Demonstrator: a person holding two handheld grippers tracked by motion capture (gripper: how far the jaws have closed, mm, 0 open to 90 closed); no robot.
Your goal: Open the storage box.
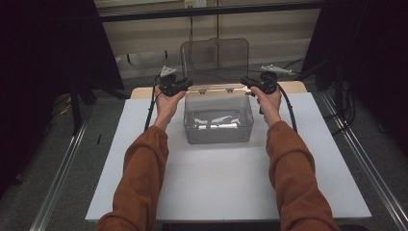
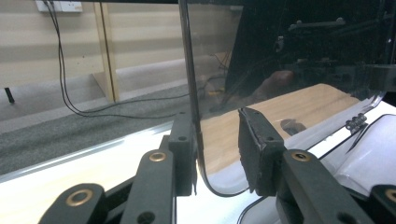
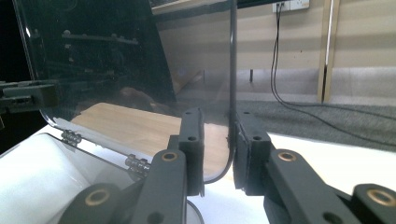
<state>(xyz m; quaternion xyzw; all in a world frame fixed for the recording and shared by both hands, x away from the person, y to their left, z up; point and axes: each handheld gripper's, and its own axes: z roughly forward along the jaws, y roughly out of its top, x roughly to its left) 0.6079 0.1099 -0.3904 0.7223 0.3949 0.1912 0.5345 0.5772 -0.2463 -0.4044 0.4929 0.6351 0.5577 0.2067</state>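
A clear plastic box (image 1: 219, 134) stands on the white board (image 1: 226, 183), and its tinted lid (image 1: 215, 55) is raised upright on its hinges (image 1: 202, 91). My left gripper (image 1: 188, 83) is at the lid's lower left corner and my right gripper (image 1: 244, 81) at its lower right corner. In the left gripper view the lid (image 2: 289, 56) has its side rim against one pad, its rounded corner reaches the other, and the gripper (image 2: 217, 140) is shut on it. In the right gripper view the gripper (image 3: 218, 135) is shut on the lid (image 3: 93, 56) the same way.
The white board lies on a wooden tabletop (image 1: 139, 91), and a floor rail (image 1: 57, 178) runs along the left side. Black cables (image 2: 70, 93) trail over the grey floor behind. Dark screens (image 1: 48, 48) stand left and right. Something pale and shiny lies inside the box.
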